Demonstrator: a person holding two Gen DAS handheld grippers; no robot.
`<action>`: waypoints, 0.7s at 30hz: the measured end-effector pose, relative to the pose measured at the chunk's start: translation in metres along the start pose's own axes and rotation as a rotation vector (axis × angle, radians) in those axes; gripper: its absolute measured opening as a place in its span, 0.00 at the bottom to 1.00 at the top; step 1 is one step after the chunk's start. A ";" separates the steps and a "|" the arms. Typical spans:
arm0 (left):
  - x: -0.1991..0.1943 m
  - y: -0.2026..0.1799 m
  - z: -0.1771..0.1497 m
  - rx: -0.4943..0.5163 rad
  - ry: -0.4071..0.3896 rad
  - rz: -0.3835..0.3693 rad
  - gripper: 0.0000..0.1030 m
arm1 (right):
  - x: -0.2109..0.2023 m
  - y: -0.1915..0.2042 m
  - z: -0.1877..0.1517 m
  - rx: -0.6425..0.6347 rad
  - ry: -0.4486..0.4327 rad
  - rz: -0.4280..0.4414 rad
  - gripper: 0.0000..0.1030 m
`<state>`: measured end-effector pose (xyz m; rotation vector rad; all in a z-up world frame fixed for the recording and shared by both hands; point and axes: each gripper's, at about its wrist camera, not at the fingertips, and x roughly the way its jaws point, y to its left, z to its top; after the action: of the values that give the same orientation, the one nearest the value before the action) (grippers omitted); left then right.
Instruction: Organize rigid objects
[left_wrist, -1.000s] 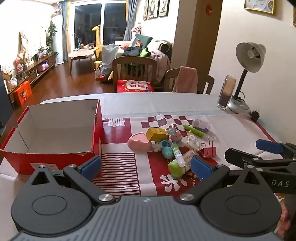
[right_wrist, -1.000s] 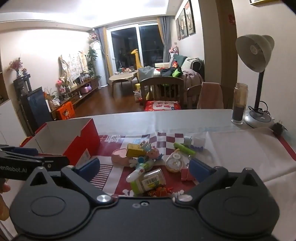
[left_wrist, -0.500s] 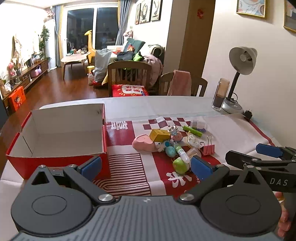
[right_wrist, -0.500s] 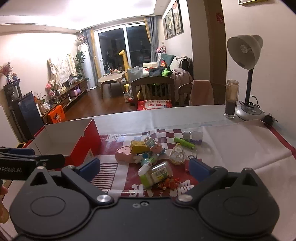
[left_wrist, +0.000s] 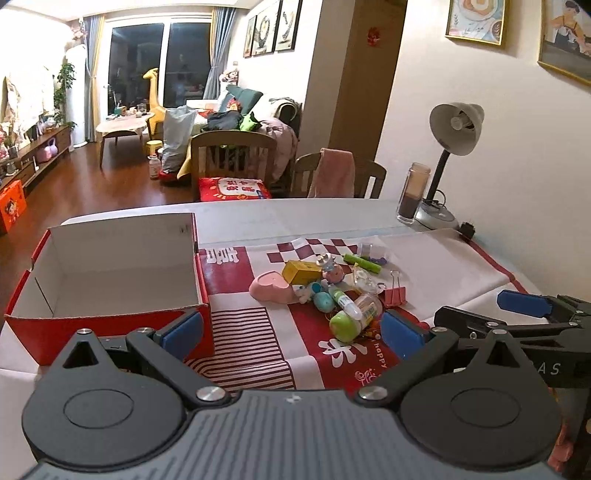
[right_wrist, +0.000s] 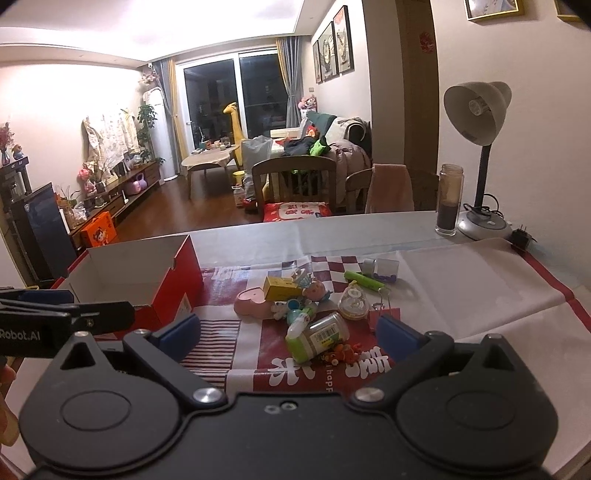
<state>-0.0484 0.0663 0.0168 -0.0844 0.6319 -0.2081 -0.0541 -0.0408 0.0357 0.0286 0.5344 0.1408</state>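
The counter (left_wrist: 332, 214) carries a red-and-white mat (left_wrist: 443, 266); on its left stands an open red box (left_wrist: 110, 317), its white inside bare; a heap of small toys (left_wrist: 325, 291) lies mid-mat, just right of the box. The left gripper (left_wrist: 291, 328) hovers level over the near edge, fingers (left_wrist: 183, 328) spread wide, holding nothing; the right gripper (right_wrist: 290, 332) hangs beside it, fingers (right_wrist: 395, 332) likewise apart and bare. Bare mat lies right of the heap; a lamp (right_wrist: 480, 155) and a jar (right_wrist: 448, 199) stand at the far right edge.

Warm, even indoor light; blown-out ceiling (right_wrist: 155, 22) glare upper left; sharp focus; strong fisheye bending at edges
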 end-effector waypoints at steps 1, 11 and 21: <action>-0.002 0.001 0.000 0.000 -0.004 0.002 1.00 | -0.002 0.001 0.000 -0.001 -0.003 -0.004 0.98; -0.008 0.002 0.000 -0.008 -0.016 -0.010 1.00 | -0.007 0.003 0.000 -0.005 -0.010 -0.011 0.98; -0.007 0.000 0.004 -0.024 -0.022 0.000 1.00 | -0.006 -0.004 0.005 0.004 -0.020 -0.007 0.98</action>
<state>-0.0517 0.0683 0.0239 -0.1092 0.6124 -0.1991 -0.0559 -0.0455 0.0430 0.0319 0.5145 0.1329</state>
